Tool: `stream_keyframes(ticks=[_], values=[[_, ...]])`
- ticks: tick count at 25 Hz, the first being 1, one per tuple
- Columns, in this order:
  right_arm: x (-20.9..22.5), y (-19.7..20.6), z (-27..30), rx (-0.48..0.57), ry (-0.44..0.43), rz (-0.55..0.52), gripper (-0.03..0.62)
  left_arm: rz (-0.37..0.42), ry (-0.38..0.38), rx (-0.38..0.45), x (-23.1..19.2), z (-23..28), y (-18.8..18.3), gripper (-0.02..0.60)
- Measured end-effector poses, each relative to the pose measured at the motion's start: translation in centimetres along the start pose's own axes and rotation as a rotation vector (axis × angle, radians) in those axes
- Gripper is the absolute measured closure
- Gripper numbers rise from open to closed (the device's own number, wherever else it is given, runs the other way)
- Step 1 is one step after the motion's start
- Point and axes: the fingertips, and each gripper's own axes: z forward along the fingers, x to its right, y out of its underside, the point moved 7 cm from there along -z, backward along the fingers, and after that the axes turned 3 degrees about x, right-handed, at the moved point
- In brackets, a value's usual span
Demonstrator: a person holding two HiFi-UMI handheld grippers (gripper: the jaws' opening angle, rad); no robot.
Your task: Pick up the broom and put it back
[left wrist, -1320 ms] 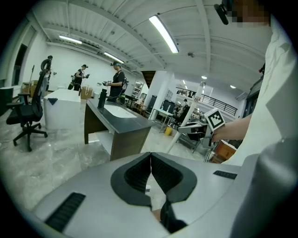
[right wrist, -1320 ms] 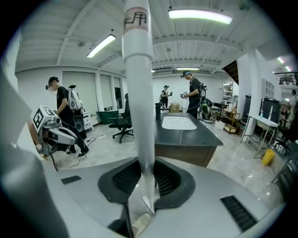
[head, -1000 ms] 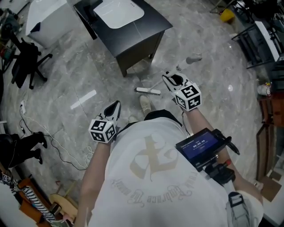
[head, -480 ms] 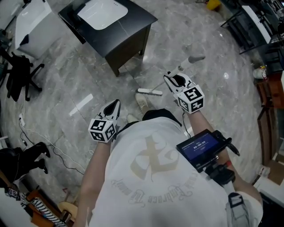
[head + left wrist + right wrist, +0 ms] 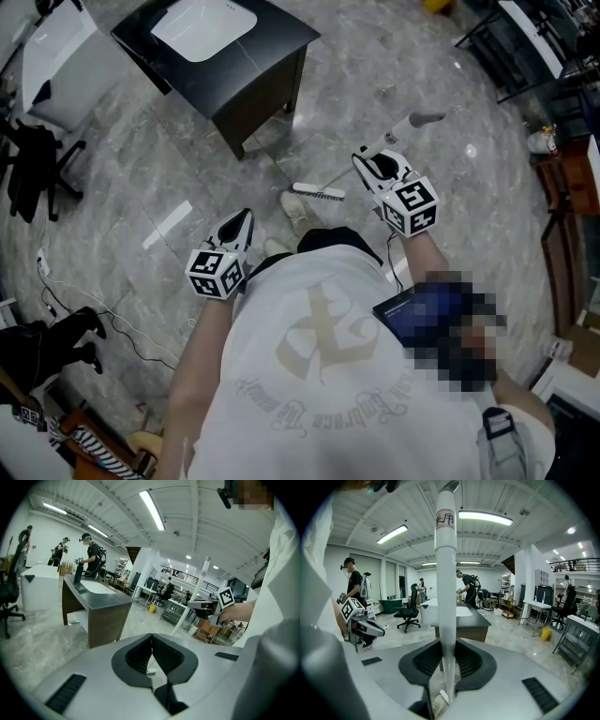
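Clamping broom (image 5: 445,564), right tongs (image 5: 373,161); open floor (image 5: 141,159) around.

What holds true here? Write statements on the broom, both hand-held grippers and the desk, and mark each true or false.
1. The right hand-held gripper is closed on the broom at its white handle. True.
2. The left hand-held gripper grips the broom too. False: its jaws are together with nothing between them, and it is well apart from the broom.
3. The brush head is the broom's lower end, close to the person's shoe. True.
4. The dark desk lies tipped on its side. False: it stands upright on its legs.
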Motion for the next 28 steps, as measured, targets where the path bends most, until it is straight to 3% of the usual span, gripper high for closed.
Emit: stream_keyframes(ticks=[14, 28], values=[[2.8, -0.7, 1.9, -0.006, 0.025, -0.022, 0.497, -0.026, -0.072, 0.017, -1.7, -2.0, -0.2, 0.569], [7.9, -1.4, 8.4, -0.048, -0.031, -0.033, 0.497, -0.049, -0.139, 0.026, -3.9, 1.9, -3.1, 0.569]])
